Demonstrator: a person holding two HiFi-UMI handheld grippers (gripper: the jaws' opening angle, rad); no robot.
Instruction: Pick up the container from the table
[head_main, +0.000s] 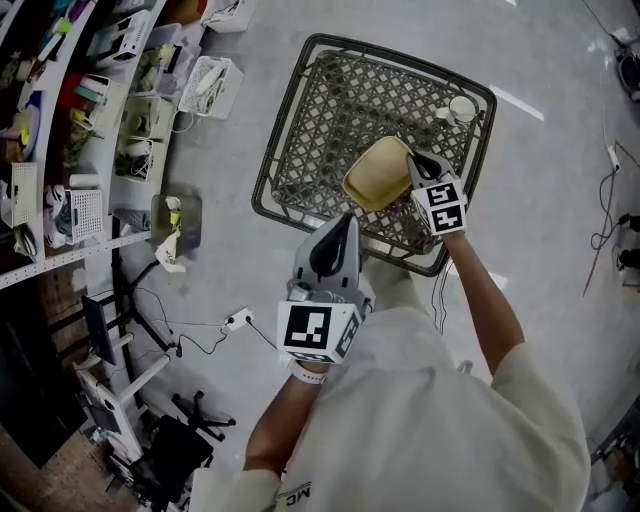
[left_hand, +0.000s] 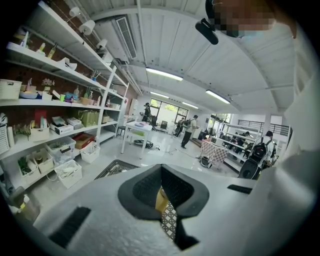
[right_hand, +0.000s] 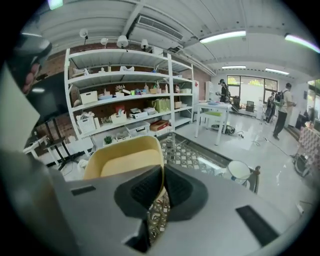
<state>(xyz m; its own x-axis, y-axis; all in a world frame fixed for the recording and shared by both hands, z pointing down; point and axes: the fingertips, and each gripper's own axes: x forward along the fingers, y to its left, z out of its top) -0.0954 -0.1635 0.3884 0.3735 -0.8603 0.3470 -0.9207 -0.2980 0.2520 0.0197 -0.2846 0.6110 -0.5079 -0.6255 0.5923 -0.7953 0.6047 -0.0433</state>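
Lattice table (head_main: 300, 150) | right gripper (head_main: 413, 160) jaws pinch container (head_main: 374, 174) wall | left gripper (head_main: 345, 222) jaws together

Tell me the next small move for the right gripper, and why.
Probably raise the right gripper straight up a little. Its jaws are shut on the rim of the container, which hangs tilted over the table. Whether its low edge is clear of the table cannot be told. The left gripper is shut, empty and apart from it.
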